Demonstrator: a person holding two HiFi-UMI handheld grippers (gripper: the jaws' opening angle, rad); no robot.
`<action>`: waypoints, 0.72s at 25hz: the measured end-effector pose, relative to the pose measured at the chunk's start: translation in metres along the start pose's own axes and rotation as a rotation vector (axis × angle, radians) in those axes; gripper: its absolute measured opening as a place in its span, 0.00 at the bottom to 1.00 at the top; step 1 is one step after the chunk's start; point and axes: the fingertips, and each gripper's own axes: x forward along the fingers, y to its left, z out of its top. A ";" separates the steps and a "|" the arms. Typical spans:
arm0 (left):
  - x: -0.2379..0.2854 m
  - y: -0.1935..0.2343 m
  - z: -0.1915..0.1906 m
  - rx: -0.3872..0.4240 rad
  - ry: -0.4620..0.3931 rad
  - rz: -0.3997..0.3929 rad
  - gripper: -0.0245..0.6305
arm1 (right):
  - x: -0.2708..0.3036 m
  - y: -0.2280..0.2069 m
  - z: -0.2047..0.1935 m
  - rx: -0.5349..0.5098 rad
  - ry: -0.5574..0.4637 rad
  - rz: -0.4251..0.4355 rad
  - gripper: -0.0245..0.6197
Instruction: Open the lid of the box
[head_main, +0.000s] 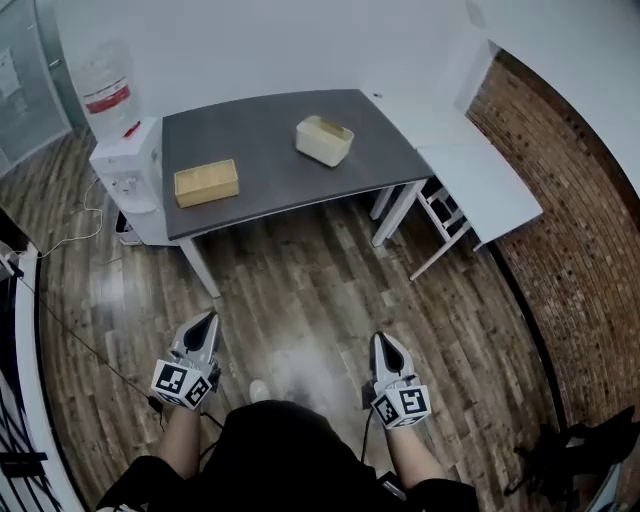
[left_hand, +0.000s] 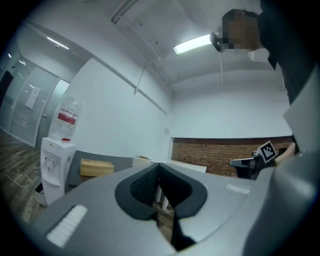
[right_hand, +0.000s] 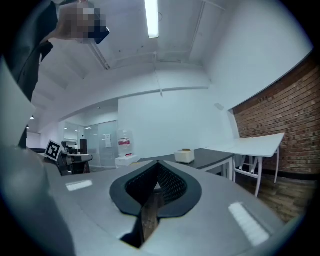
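While the dark grey table (head_main: 280, 150), well ahead, bears a flat tan box (head_main: 206, 183) and a rounded cream box (head_main: 323, 140), the left gripper (head_main: 209, 318) and right gripper (head_main: 382, 340) are pinched together, empty; arriving so, they might shove a box aside.

Head view steeply down, gripper views level, sharing table (head_main: 260, 140)

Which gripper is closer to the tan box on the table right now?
Left. The left gripper is over the floor, straight out from the tan box; the right gripper is over the floor too, farther off to its right.
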 end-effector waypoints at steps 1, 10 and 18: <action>-0.005 0.015 0.000 -0.005 0.003 0.030 0.04 | 0.014 0.007 -0.001 0.000 0.005 0.021 0.04; -0.031 0.093 0.007 -0.010 -0.029 0.180 0.04 | 0.119 0.061 -0.011 -0.042 0.046 0.198 0.04; -0.037 0.122 0.001 -0.033 -0.030 0.256 0.04 | 0.174 0.093 -0.019 -0.080 0.096 0.334 0.04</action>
